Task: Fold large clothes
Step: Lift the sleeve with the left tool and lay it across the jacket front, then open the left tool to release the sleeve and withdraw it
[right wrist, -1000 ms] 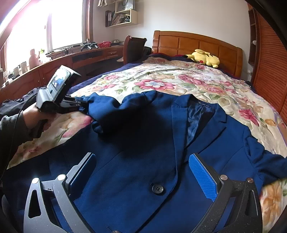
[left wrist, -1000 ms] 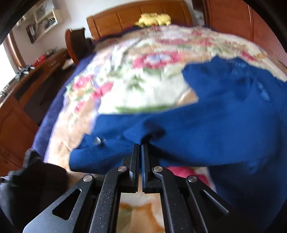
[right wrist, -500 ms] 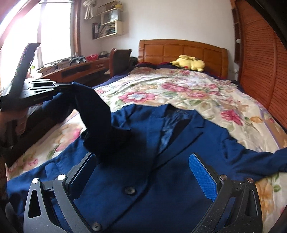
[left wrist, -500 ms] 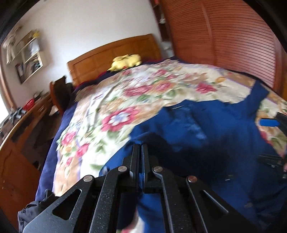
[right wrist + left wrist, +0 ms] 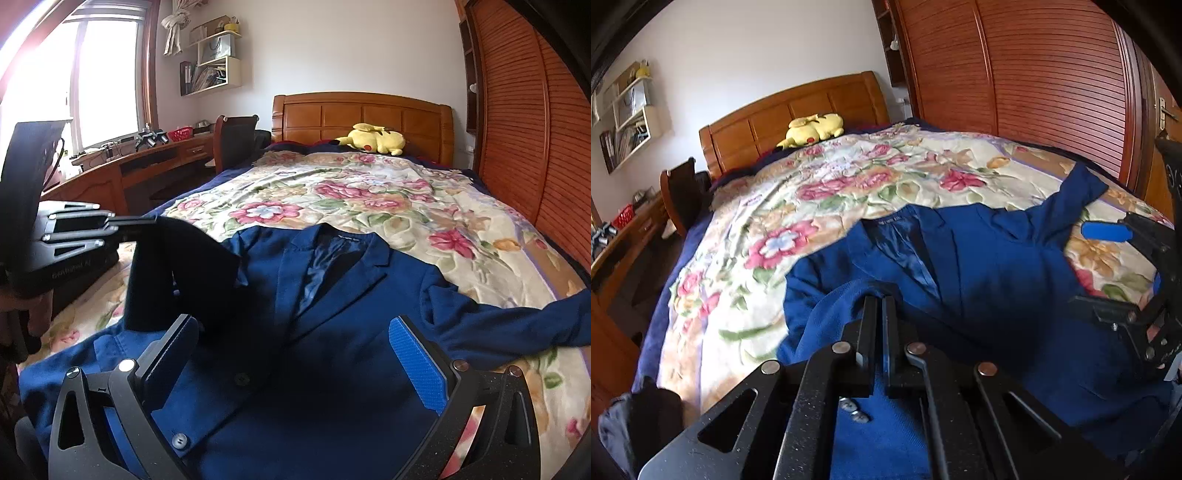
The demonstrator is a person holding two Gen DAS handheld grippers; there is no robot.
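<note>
A blue suit jacket (image 5: 354,295) lies front up on the flowered bedspread (image 5: 369,199), collar toward the headboard. My left gripper (image 5: 881,301) is shut on the jacket's left sleeve (image 5: 827,314). It holds the sleeve lifted above the bed. In the right wrist view that gripper (image 5: 147,220) comes in from the left, and the sleeve (image 5: 177,273) hangs dark from its tips over the jacket's side. My right gripper (image 5: 295,339) hovers open over the jacket's lower front, with nothing between its blue pads (image 5: 417,358). The other sleeve (image 5: 517,325) lies stretched out to the right.
A yellow plush toy (image 5: 373,138) rests by the wooden headboard (image 5: 362,114). A slatted wooden wardrobe (image 5: 535,147) lines the right side of the bed. On the left stand a desk (image 5: 122,170) under the window and a chair (image 5: 236,140).
My left gripper has lifted the sleeve off the bed and swung it up and toward the jacket's body. The right gripper drifted slightly and stayed open.
</note>
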